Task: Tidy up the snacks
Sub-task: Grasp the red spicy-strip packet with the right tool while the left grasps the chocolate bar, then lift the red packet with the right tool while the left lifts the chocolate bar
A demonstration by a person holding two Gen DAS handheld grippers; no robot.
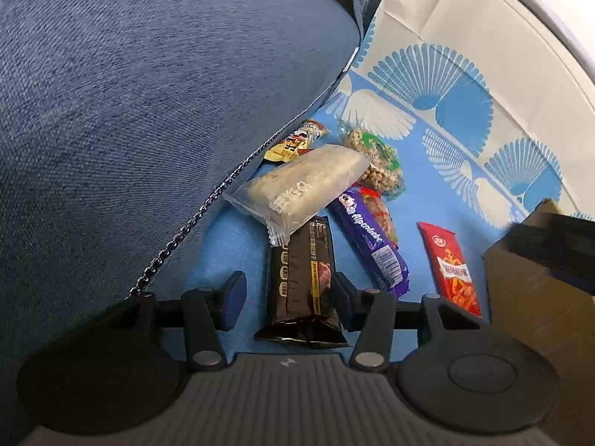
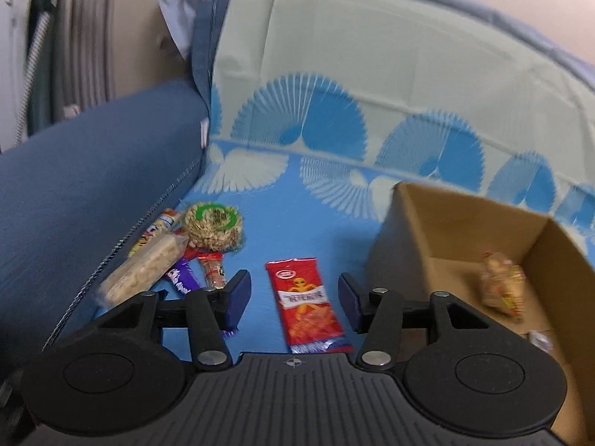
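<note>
Left tool (image 1: 288,299) straddles black bar (image 1: 301,282), blue cushion (image 1: 148,111) crowding leftward.

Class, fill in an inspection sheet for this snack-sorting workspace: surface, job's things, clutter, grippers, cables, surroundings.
Surface: blue fan-patterned mat.
Job's things: black snack bar, clear rice-cracker pack lying over its far end, purple Alpenliebe roll, red snack packet, round puffed-grain cake, cardboard box holding one wrapped snack.
Clutter: nothing seen.
Grippers: left gripper open around the black snack bar, pads not pressing; right gripper open over the red snack packet.
Cables: nothing seen.
Surroundings: blue cushion with zipper, beside the snacks.
</note>
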